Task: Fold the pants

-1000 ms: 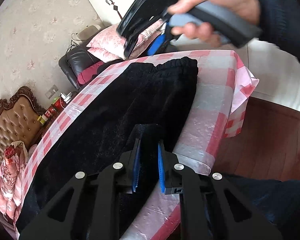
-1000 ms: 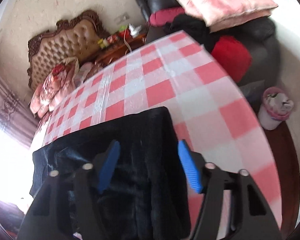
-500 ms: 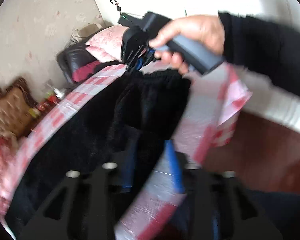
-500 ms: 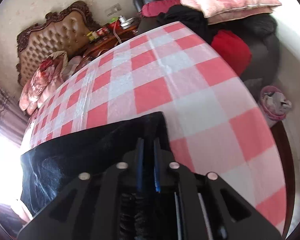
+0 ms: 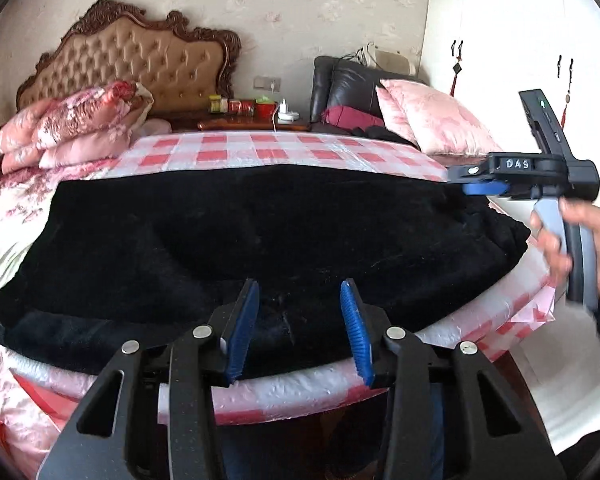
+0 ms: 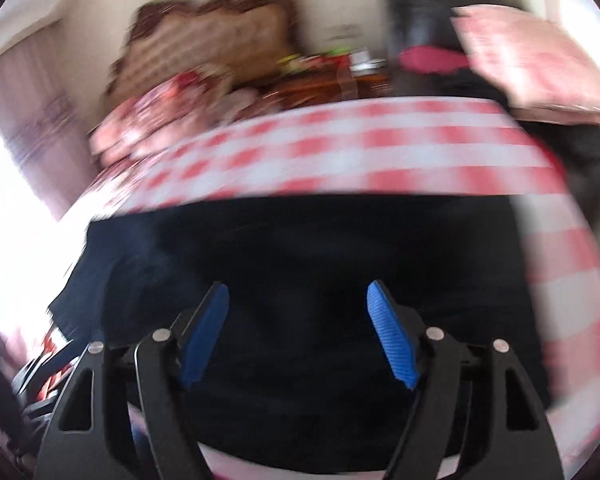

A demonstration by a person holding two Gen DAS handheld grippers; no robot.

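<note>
now, from the left wrist camera we see the black pants (image 5: pixel 260 240) spread flat across the red-and-white checked cloth (image 5: pixel 260 148), one long dark slab running side to side, waistband end bunched toward the right. our left gripper (image 5: pixel 298 328) sits at the pants' near edge, blue pads (image 5: pixel 242 328) spread wide with bare fabric showing between them, nothing pinched. off past the waistband end, our right gripper (image 5: pixel 466 180) hangs just above that corner, seen side-on, and from this angle we can't tell how far its fingers are parted. our right hand (image 5: pixel 580 240) grips its grey handle. behind the pants, a tufted headboard (image 5: pixel 140 60), a pink pillow (image 5: pixel 436 120) and a nightstand (image 5: pixel 252 123) with bottles on it.

over to the right wrist camera, and it's all motion blur. the pants (image 6: pixel 320 280) fill the middle, lying on the checked cloth (image 6: pixel 380 148), which shows beyond them and to their right. our right gripper (image 6: pixel 298 332) has its blue pads (image 6: pixel 392 340) well apart over the dark fabric, holding nothing.
</note>
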